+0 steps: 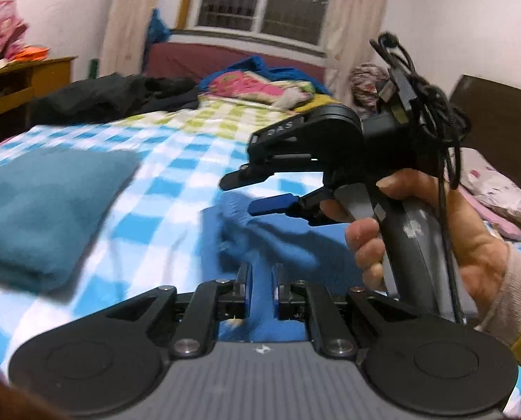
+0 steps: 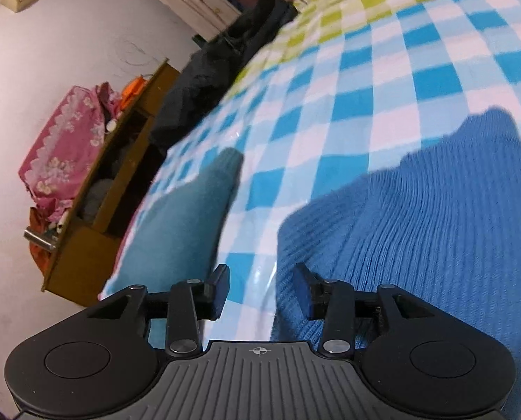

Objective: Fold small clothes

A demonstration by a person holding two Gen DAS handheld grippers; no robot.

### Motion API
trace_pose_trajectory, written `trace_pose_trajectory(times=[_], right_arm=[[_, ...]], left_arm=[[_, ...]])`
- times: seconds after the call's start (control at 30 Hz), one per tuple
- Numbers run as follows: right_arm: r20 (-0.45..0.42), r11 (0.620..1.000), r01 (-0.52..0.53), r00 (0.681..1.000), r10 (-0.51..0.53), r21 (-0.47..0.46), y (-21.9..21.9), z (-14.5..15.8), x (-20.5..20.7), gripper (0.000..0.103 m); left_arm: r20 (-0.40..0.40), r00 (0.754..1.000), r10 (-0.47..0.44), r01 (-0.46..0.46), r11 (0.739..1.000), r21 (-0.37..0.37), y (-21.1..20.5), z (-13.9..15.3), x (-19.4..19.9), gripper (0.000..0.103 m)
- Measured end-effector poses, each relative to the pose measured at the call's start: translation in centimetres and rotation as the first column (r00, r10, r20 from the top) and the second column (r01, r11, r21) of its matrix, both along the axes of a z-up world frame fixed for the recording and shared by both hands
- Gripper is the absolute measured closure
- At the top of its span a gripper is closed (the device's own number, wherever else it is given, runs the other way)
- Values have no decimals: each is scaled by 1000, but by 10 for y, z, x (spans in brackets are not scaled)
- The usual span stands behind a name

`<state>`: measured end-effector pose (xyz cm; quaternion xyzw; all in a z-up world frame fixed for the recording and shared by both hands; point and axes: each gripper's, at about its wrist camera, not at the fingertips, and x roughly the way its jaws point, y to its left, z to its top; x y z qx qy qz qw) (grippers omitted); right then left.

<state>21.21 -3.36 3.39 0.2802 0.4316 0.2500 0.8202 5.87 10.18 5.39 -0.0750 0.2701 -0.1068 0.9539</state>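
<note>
One teal garment [image 1: 47, 217] is found folded on the bed [image 1: 176, 161]; the blue sweater [image 2: 417, 217] remains unfolded, pinched by the left gripper [image 1: 262, 276], the right gripper [image 2: 260, 290] held open.

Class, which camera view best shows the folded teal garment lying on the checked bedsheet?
The left wrist view: the folded teal garment shows its flat top and stacked folded edge, though blurred by motion. The right wrist view shows only a narrow slanted strip, with its near end cut off behind the right gripper.
</note>
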Motion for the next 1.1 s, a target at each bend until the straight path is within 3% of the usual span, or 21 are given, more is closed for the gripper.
trace_pose_trajectory(times=[0.17, 0.27, 0.53, 0.6, 0.7, 0.9, 1.1], right_arm=[[96, 996, 43, 995, -36, -77, -27, 21, -14, 62], [143, 989, 75, 988, -57, -126, -43, 27, -24, 62], [235, 947, 156, 968, -90, -280, -71, 16, -45, 60], [233, 936, 165, 968, -93, -312, -76, 8, -52, 53], [208, 932, 145, 975, -78, -331, -78, -4, -57, 49], [138, 959, 88, 989, -52, -271, -63, -25, -61, 36], [113, 961, 75, 993, -47, -265, -58, -33, -65, 35]], left_arm=[[48, 996, -71, 68, 995, 77, -31, -6, 36, 86], [9, 998, -54, 53, 995, 85, -32, -15, 65, 86], [-83, 995, 50, -30, 972, 233, -18, -46, 112, 81], [-80, 993, 83, -58, 959, 276, -14, -49, 107, 81], [-112, 985, 130, -95, 957, 273, -1, -55, 106, 81], [-128, 982, 138, -96, 953, 286, 4, -61, 109, 81], [-139, 979, 151, -105, 949, 297, 7, -65, 107, 81]])
